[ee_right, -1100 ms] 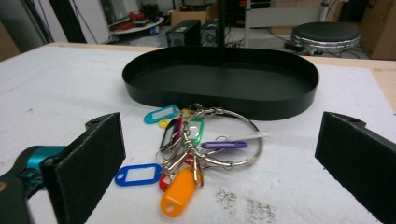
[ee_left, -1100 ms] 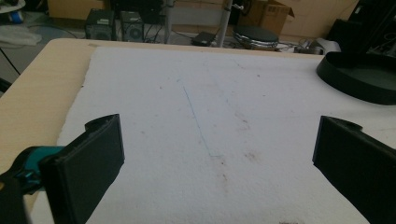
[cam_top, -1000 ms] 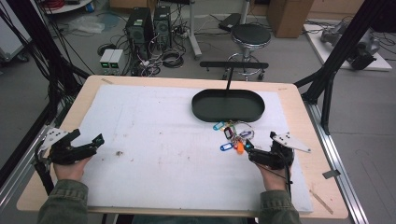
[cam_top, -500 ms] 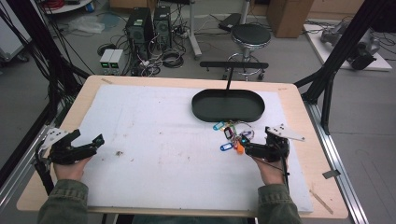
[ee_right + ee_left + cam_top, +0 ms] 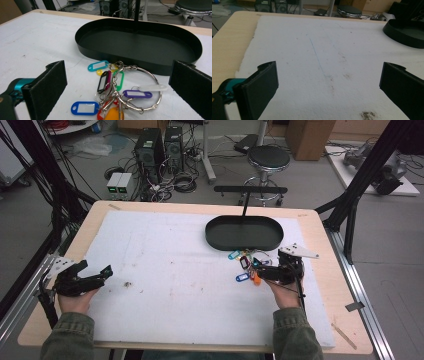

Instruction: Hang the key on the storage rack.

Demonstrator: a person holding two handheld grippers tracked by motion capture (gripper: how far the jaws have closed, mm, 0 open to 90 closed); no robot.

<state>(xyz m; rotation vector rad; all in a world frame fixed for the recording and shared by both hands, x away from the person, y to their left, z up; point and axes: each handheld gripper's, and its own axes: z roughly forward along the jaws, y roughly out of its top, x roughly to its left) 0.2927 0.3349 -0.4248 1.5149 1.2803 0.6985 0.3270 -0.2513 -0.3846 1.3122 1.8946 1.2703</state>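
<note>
Advancing since earlier: your right gripper [image 5: 257, 272], jaws wide, empty, now over the key-tag bunch [image 5: 117, 92], lower right; left gripper [image 5: 102, 272] unmoved, gaping.

My right gripper [image 5: 260, 272] has slid left across the white mat over the last second, from a spot well to the right of the bunch of key tags [image 5: 117, 90] up to its right edge, so that in the high view my jaw tips now lie over the orange tag. My right hand [image 5: 286, 287] and forearm have moved in with it, turning the gripper to point more to the left, at the bunch.
</note>
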